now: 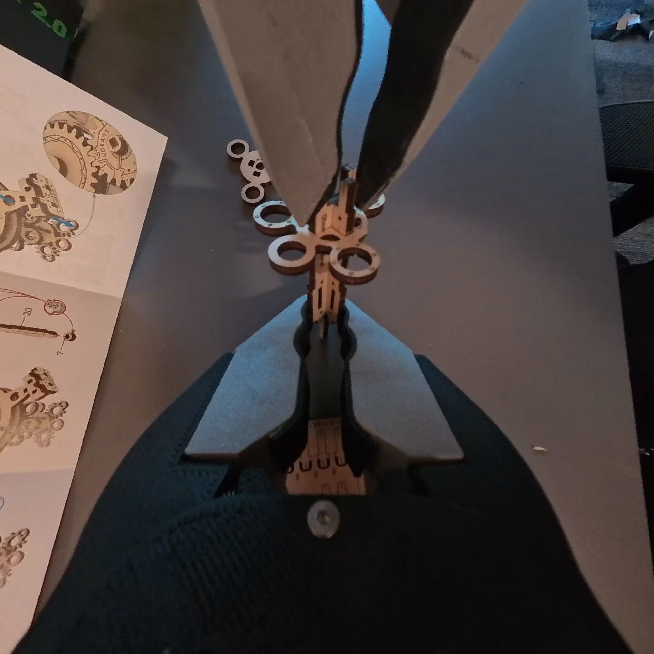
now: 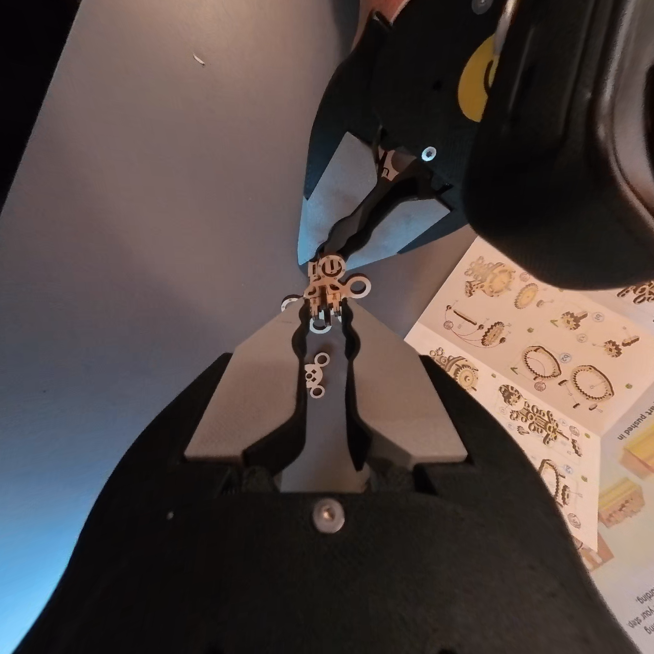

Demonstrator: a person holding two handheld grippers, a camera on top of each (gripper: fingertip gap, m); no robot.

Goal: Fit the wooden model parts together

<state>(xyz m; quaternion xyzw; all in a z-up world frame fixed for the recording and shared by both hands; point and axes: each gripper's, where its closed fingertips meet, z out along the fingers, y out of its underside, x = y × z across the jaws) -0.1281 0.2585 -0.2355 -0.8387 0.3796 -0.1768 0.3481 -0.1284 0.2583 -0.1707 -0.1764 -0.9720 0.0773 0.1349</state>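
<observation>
Left hand-held gripper (image 1: 322,320): its two grey fingers are closed narrow on the near end of the wooden shaft (image 1: 325,297); the tips pinch the slotted stem, and more of the wood shows between the fingers near the black body.
Right hand-held gripper (image 2: 323,315): it comes from the opposite side; its fingers are pressed on the far end of the same shaft; the gap behind the tips is narrow.
Wooden shaft: it is held in the air between the two grippers, above the table; it passes through the centre of the ring plate (image 1: 323,247).
Ring plate: a flat wooden part with round loops; it sits across the shaft, near the right gripper's tips; the two near loops stand free of both grippers; a second looped plate (image 1: 272,217) shows just behind it.
Loose wooden piece (image 1: 249,170): a small flat part with two loops; it lies on the table, partly hidden under the right gripper.
Table (image 1: 495,283): dark and bare on the right side, so much free room there.
Instruction sheet (image 1: 70,247): it lies on the left part of the table; its edge is near the loose piece but apart from it.
</observation>
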